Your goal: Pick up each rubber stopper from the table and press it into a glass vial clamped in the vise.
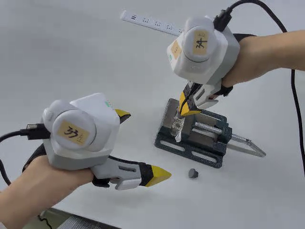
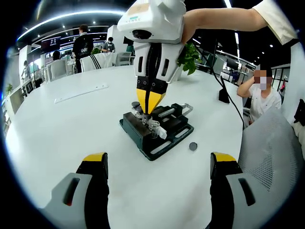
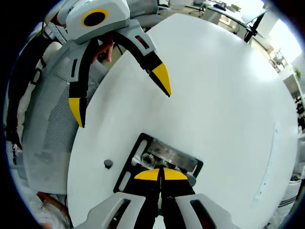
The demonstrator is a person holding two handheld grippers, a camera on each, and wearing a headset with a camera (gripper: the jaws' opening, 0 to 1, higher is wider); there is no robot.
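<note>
Right gripper: held from above, tips pointing down over the vise; jaws closed tip against tip, right over the mouth of the glass vial. Cannot tell whether a stopper is pinched between them.

Left gripper: low and near the person, well apart from the vise and off to its left in the head view; jaws spread wide, nothing between them, yellow tips above bare bench.

Vise: dark, flat on the bench, screw and handle sticking out to the right in the head view.

Glass vial: clear, clamped upright at the left end of the vise, just under the right gripper's tips. Top hidden by those tips in the left gripper view.

Loose stopper: small, grey, round, lying on the bench just beside the near edge of the vise base, touching nothing. Seen past the open left jaws in the left gripper view, with clear bench in between.

Bench: white, round-edged in both gripper views.

Power strip: long, white, lying flat at the far side, well apart from the vise.

Cable: black, running from the top of the right gripper down along the right edge of the head view, clear of the vise.

Mesh chair: grey, just beyond the bench edge.

Background: people seated and standing at far tables, a green plant behind the right gripper.
</note>
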